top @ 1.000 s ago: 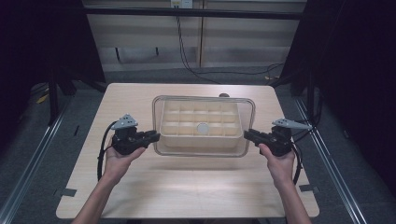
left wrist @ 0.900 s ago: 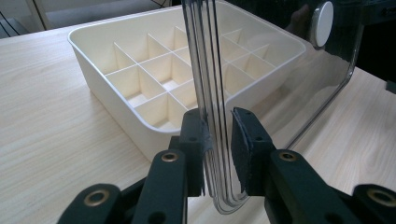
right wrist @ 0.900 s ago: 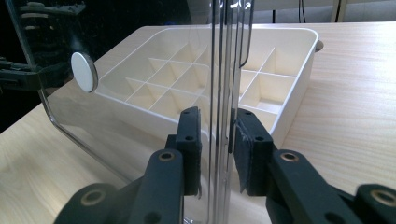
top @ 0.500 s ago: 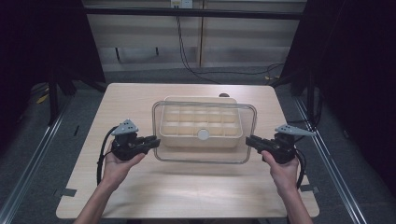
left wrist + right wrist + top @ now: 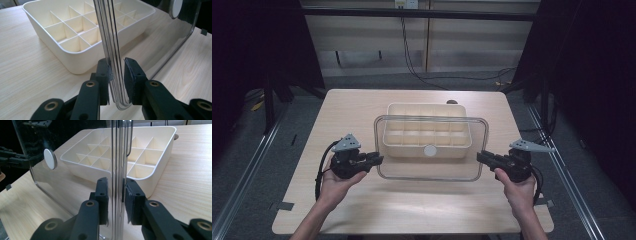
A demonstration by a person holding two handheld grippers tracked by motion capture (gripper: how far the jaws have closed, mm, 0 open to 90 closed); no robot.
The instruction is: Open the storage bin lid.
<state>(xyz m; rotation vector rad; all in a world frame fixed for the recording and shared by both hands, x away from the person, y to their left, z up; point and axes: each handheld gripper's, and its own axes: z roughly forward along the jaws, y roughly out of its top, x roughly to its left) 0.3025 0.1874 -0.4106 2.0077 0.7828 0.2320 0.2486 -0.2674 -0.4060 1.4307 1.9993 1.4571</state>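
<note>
clear lid point(image 5: 430, 170) hangs level over the front half of the desk point(image 5: 362, 210), held off the cream divided tray point(image 5: 427, 112), whose back row shows past the lid's far edge in the high view. left gripper point(image 5: 374, 161) pinches the lid's left short edge and right gripper point(image 5: 484, 157) pinches its right short edge, each in a hand point(image 5: 334, 182). a round white knob point(image 5: 430, 150) sits near the middle of the lid. no writing, label or brand can be read on lid, tray or grippers. bare desk lies in front of the lid down to the near edge, and strips of it run along both sides of the tray.

in the left gripper view the fingers point(image 5: 103, 75) press on the lid's point(image 5: 111, 37) ribbed rim from both sides; the tray point(image 5: 65, 53) stands just behind, its near wall close to the left finger, with open wood to the left.

in the right gripper view the fingers point(image 5: 133, 197) clamp the opposite rim of the lid point(image 5: 118, 157), the knob point(image 5: 50, 158) shows at left, and the tray point(image 5: 150, 177) stands behind, with clear desk at right.
</note>
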